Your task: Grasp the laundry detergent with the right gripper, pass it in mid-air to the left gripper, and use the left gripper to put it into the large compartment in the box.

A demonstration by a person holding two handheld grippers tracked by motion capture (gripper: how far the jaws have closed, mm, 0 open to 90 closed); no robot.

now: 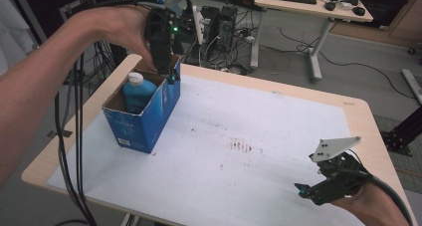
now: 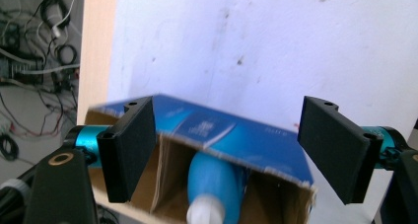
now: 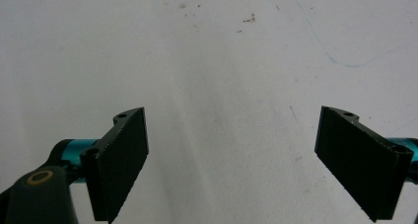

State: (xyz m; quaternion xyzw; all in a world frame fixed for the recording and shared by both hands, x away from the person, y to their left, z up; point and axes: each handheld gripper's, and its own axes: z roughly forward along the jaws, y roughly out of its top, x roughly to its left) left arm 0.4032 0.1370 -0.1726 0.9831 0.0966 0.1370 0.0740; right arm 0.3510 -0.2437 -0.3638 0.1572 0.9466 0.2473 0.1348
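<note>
The left hand-held gripper (image 1: 166, 69) hangs over the far end of the open blue cardboard box (image 1: 144, 117), jaws spread wide and holding nothing. In the left gripper view one jaw sits against or just outside one wall of the box; the other jaw stands clear beyond the opposite wall. Inside the box stands the blue bottle (image 1: 138, 92) with a white cap (image 2: 206, 215), its cap below the gripper and toward the box end nearer the person.

Risks, judged from this position:
- The jaws straddle the box top, not the bottle. Closing here would likely crush or fold the cardboard walls and miss the bottle.
- A descent without re-centring could catch a jaw on the torn rim of the box and tip or drag it across the bench (image 1: 278, 136).
- The bottle's smooth, rounded shoulder may slip from flat pads if gripped near the cap.
- The cables (image 1: 74, 151) trailing from the left forearm hang beside the box, off the bench edge, and could snag.

The right hand-held gripper (image 1: 311, 191) rests low over the bench, well apart from the box on the opposite side, jaws wide apart and empty.

Markings: the box carries printed panels and a small white label on its near face; none of the lettering is legible. No brand can be read on the bottle
</note>
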